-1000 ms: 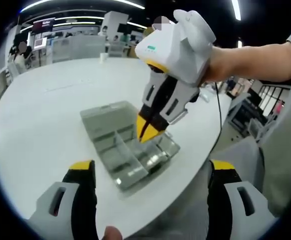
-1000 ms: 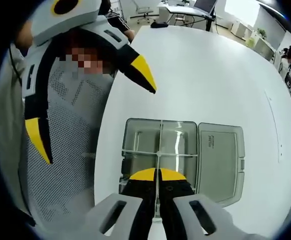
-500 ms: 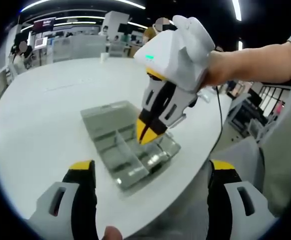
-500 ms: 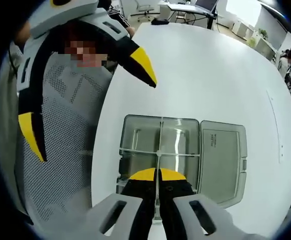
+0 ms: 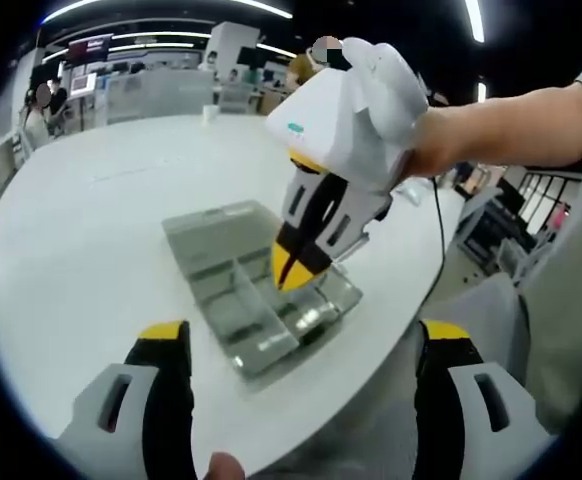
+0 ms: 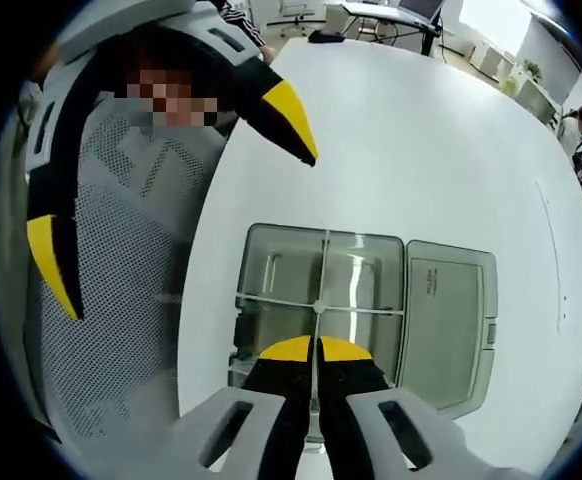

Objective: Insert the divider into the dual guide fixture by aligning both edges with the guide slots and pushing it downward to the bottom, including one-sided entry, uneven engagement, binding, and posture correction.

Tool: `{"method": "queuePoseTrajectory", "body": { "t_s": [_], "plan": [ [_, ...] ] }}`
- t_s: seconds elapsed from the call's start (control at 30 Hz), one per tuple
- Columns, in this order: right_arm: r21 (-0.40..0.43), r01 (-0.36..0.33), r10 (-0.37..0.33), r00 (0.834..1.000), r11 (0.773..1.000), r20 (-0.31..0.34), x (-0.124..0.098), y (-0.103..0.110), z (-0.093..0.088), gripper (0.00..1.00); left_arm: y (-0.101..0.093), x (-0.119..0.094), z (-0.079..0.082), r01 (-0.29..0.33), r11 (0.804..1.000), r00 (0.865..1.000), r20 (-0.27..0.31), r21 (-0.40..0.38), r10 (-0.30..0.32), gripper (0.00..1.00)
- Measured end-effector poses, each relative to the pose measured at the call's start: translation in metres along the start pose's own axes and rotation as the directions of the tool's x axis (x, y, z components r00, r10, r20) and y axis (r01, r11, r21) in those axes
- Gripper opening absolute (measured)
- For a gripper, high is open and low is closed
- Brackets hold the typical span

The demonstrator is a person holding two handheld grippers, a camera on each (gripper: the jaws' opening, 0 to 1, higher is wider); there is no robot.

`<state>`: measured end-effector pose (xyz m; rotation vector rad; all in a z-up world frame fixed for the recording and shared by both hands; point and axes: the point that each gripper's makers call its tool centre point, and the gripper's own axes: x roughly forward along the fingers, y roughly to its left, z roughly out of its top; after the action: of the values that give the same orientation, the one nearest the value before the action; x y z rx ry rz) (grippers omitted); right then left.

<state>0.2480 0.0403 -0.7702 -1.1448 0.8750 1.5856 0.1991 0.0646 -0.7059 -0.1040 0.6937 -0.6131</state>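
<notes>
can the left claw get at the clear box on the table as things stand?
Probably yes. The left claw is open and holds nothing, and the box lies just ahead of it; only the right claw, shut on the divider, stands over the box's middle.

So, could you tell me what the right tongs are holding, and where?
The right tongs pinch the clear divider by its near end, over the box.

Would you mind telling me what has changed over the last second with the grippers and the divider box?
Very little: the right gripper tilted slightly while staying shut on the thin divider over the clear box. The left gripper stayed open and clear of the box, whose lid stayed open flat on the white table.
</notes>
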Motion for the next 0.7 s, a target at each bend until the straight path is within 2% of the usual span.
{"method": "queuePoseTrajectory", "body": {
  "t_s": [0.7],
  "plan": [
    [-0.002, 0.006, -0.006, 1.0, 1.0, -0.001, 0.0045, 0.0004, -0.001, 0.0, 0.0005, 0.0012, 0.0005, 0.001, 1.0, 1.0, -0.004, 0.007, -0.001, 0.91]
  ]
}}
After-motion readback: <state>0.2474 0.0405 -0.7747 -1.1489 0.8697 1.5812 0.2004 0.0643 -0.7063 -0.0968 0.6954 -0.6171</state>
